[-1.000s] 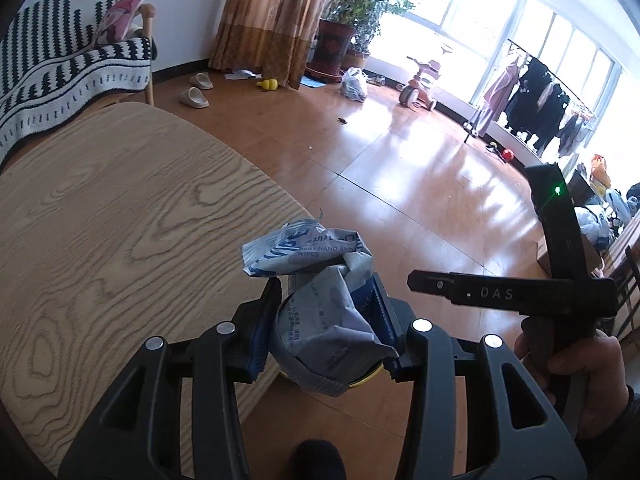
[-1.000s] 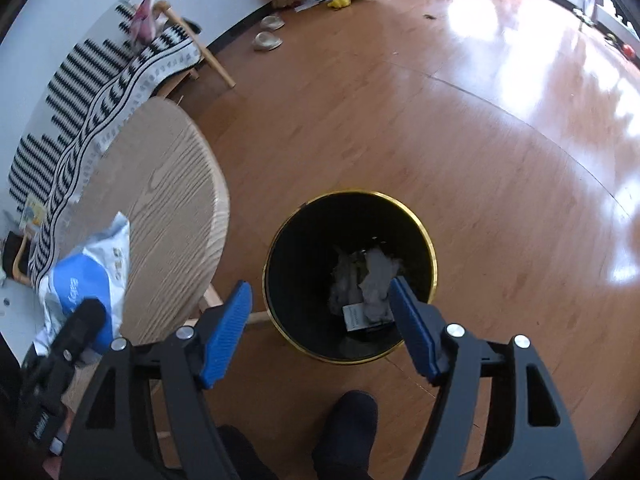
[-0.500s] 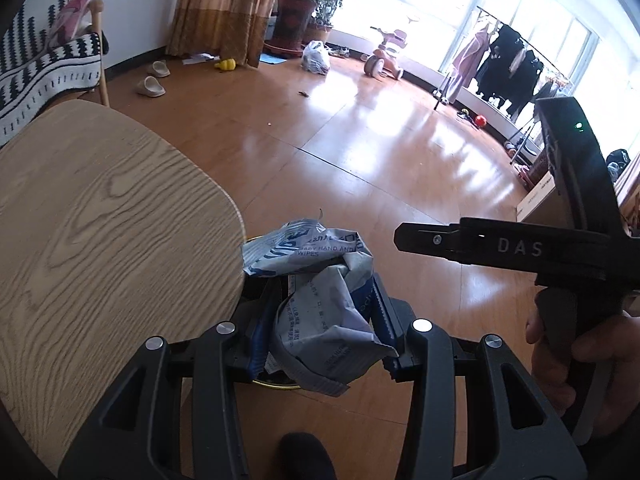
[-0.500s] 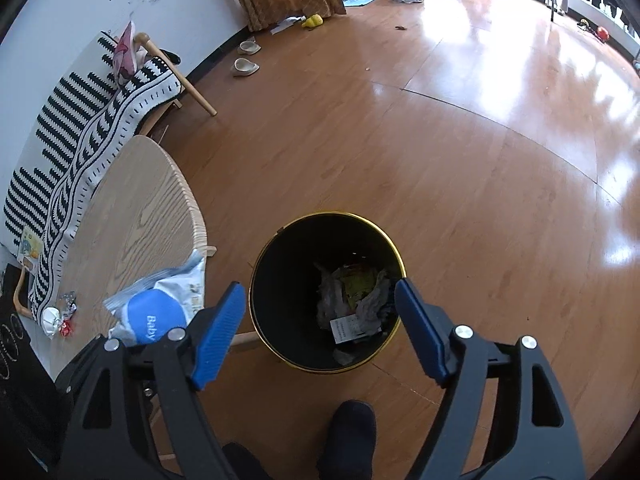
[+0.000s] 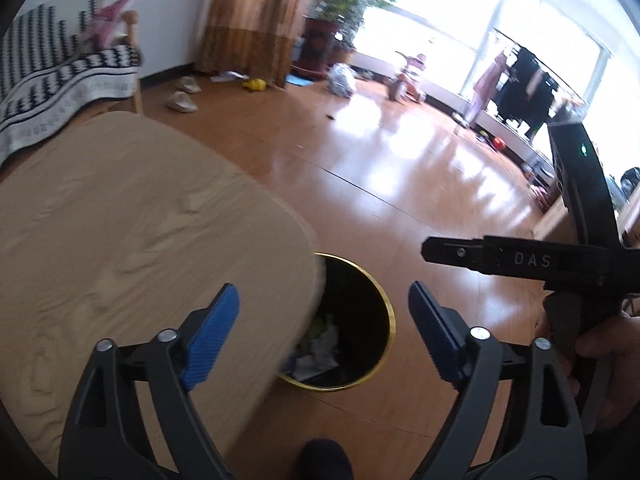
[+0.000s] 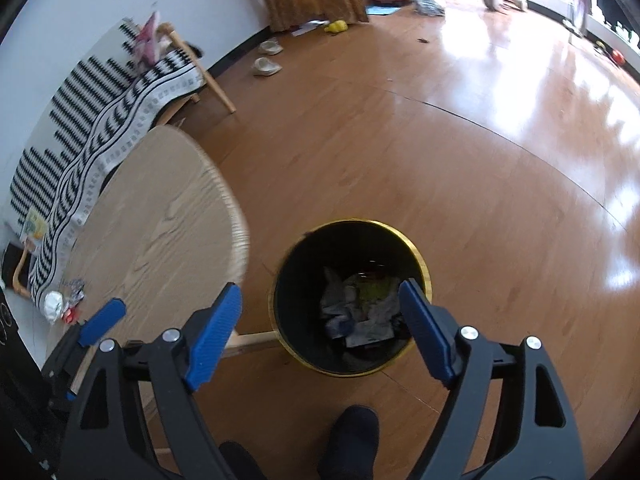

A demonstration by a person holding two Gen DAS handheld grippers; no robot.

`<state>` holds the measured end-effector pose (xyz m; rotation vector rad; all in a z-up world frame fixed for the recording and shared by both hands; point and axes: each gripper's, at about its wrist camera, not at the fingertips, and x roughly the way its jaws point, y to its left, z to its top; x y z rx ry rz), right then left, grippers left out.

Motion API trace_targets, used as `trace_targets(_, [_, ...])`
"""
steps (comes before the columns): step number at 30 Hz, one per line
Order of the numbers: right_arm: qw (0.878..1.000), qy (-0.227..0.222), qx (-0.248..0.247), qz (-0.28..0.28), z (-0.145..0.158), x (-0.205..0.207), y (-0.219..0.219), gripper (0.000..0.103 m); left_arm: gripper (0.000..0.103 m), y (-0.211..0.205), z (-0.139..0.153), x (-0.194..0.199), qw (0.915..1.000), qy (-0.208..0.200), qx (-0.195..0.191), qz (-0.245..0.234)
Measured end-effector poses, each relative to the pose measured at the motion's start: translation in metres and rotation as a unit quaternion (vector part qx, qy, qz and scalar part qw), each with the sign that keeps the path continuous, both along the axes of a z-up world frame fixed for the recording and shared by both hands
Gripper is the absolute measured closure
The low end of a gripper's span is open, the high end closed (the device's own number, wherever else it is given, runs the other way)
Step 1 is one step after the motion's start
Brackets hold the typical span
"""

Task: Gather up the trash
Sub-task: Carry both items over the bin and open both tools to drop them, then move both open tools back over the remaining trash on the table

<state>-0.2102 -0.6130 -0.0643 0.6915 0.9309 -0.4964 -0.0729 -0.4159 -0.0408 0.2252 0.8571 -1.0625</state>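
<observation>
Trash [image 6: 360, 312], a crumpled mix of grey, white and yellow-green wrappers, lies at the bottom of the black bin with a gold rim [image 6: 416, 256], which stands on the wooden floor [image 6: 460, 168] just beside the rounded edge of the bench [image 6: 160, 232]. Left gripper [image 5: 324, 320]: jaws spread wide, nothing between the blue pads [image 5: 210, 340], held above the bench edge and the bin [image 5: 384, 308]; the bin's near side is partly hidden under the bench [image 5: 120, 220] in this view. Right gripper [image 6: 320, 320]: likewise released and empty, poised directly over the bin mouth, with its body also visible at the right of the left wrist view [image 5: 520, 260], held by the right hand [image 5: 604, 356]. Small scraps [image 6: 60, 306] remain on the far-left part of the bench. Beyond stand a black-and-white patterned throw [image 6: 80, 128] over a chair, slippers [image 6: 266, 66] on the floor and a brown curtain [image 5: 252, 20].
</observation>
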Motion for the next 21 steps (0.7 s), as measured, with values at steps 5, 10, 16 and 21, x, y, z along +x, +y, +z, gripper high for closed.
trace_targets(5, [0.997, -0.006, -0.010, 0.073, 0.012, 0.056, 0.052, 0.024, 0.011, 0.065, 0.011, 0.043, 0.9968, -0.016, 0.002, 0.078])
trace_targets(10, [0.988, -0.013, -0.016, 0.154, 0.018, 0.115, 0.122, 0.024, 0.011, 0.144, 0.019, 0.093, 0.9849, -0.014, 0.002, 0.172])
trace_targets(16, [0.969, -0.018, -0.009, 0.245, 0.018, 0.196, 0.215, 0.024, 0.011, 0.257, 0.025, 0.139, 0.9613, -0.016, 0.003, 0.275])
trace_targets(21, [0.953, -0.023, -0.009, 0.302, 0.022, 0.263, 0.278, 0.024, 0.011, 0.345, 0.023, 0.167, 0.9384, -0.010, 0.003, 0.345])
